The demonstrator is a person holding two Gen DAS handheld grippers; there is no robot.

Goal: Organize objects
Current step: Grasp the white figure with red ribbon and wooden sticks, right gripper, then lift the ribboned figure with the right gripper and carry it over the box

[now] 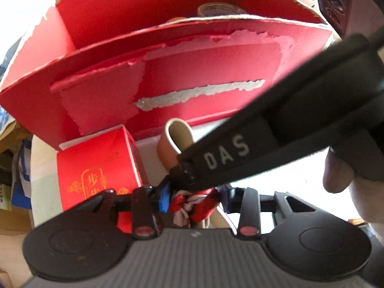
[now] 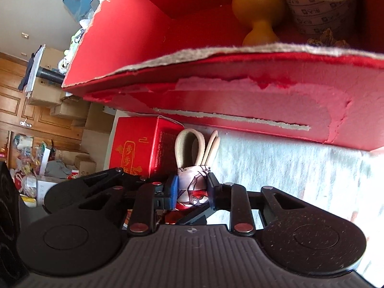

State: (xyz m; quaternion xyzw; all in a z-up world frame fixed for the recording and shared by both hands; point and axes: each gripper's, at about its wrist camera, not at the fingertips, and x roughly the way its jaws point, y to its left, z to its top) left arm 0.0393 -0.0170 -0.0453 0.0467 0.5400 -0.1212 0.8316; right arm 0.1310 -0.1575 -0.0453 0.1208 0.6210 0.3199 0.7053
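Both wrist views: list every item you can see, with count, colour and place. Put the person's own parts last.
Large box: one, red with torn edges, open, behind everything on the white surface.
Gourd-shaped object: one, yellow-orange, inside the large box.
Tape roll: one, printed white, inside the large box beside the gourd-shaped object.
Small box: one, red with gold print, in front of the large box.
Looped strap with patterned cloth: one, beige loop, red and white cloth, between the gripper fingers.
Cardboard boxes: several, brown, background floor.
Left gripper: black.
Right gripper: black, closed on the cloth.
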